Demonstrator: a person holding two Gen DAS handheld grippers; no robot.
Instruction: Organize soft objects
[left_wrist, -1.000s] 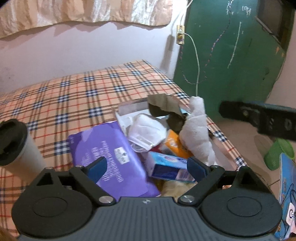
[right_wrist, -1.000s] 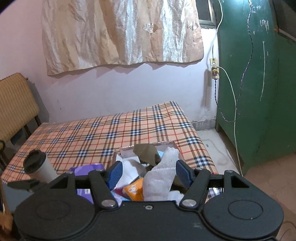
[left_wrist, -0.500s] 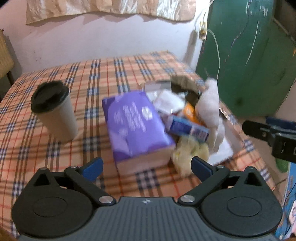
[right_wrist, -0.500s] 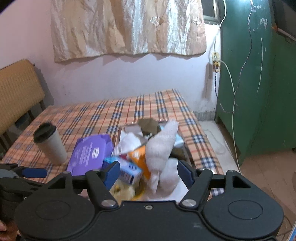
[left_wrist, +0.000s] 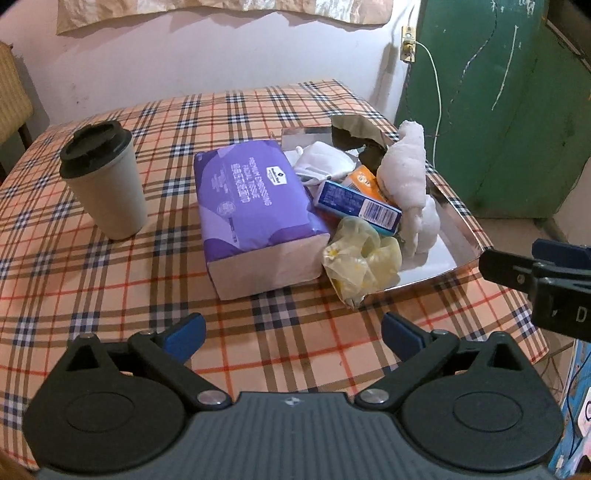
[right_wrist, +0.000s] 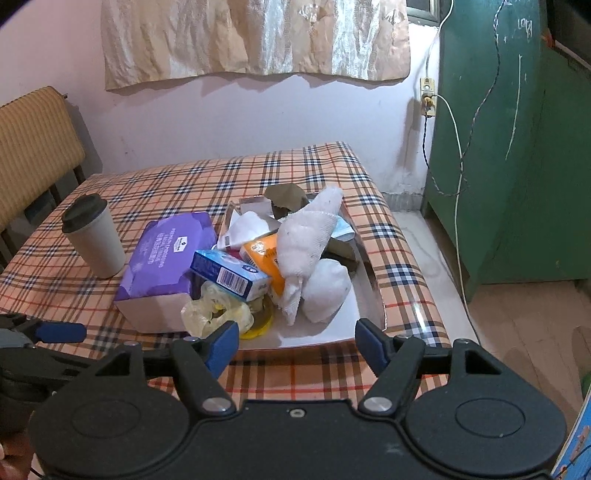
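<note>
A silver tray (left_wrist: 456, 225) (right_wrist: 364, 291) on the checked table holds a heap: a white rolled towel (left_wrist: 404, 170) (right_wrist: 308, 236), a white face mask (left_wrist: 321, 160) (right_wrist: 245, 225), a blue box (left_wrist: 356, 203) (right_wrist: 229, 275), an orange packet (left_wrist: 364, 182) (right_wrist: 264, 253) and a crumpled yellow bag (left_wrist: 356, 260) (right_wrist: 216, 314). A purple tissue pack (left_wrist: 251, 206) (right_wrist: 166, 254) lies left of the tray. My left gripper (left_wrist: 293, 332) is open and empty, short of the tissue pack. My right gripper (right_wrist: 297, 341) is open and empty, just before the tray's near edge.
A beige cup with a black lid (left_wrist: 103, 181) (right_wrist: 94, 236) stands on the left of the table. A green door (right_wrist: 517, 147) is at the right, a wicker chair (right_wrist: 33, 147) at the left. The table's front edge is close below both grippers.
Both grippers have pulled back and up from the heap, so the whole table now shows. Both stay open and empty. The objects have not moved.
</note>
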